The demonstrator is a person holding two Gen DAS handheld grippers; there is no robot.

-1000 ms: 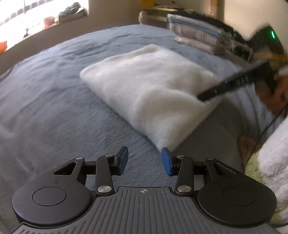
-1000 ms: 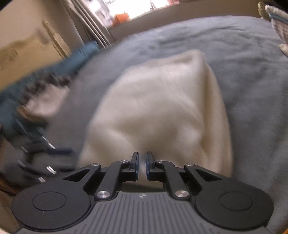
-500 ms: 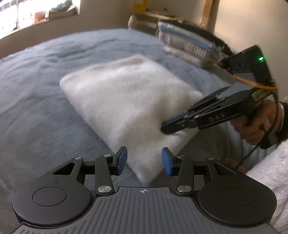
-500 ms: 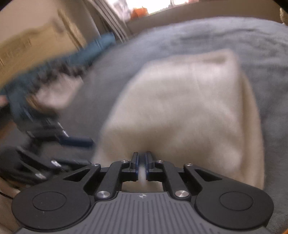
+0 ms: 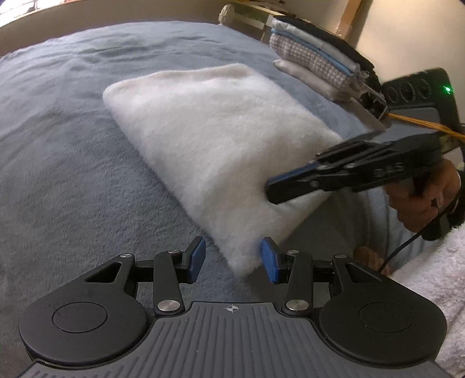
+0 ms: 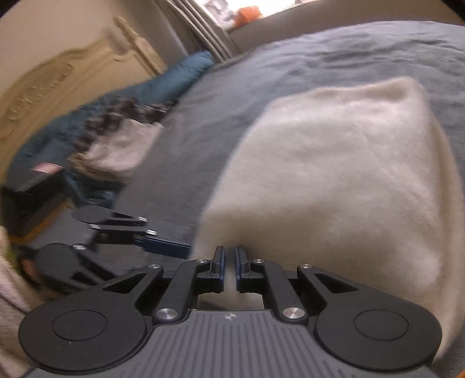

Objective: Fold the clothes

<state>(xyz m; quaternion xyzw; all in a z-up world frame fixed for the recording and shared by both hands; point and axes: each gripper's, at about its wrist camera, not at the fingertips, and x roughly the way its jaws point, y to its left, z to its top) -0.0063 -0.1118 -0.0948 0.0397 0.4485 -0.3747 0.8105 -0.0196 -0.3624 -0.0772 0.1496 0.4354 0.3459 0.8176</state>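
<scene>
One folded white garment (image 5: 221, 139), two grippers

**Soft daylight, one sharp view and one smeared**

You get daylight from the window strip (image 6: 261, 11) at the far edge of the bed, blown out to white in both views. The rest is evenly, mildly lit, with only faint shadows under the white folded garment (image 5: 221, 145). Your left wrist view is crisp at centre, though the right gripper (image 5: 273, 186) is slightly blurred. Your right wrist view is smeared throughout, worst on its left side. Fisheye bending curves every edge, and the corners go black.
</scene>
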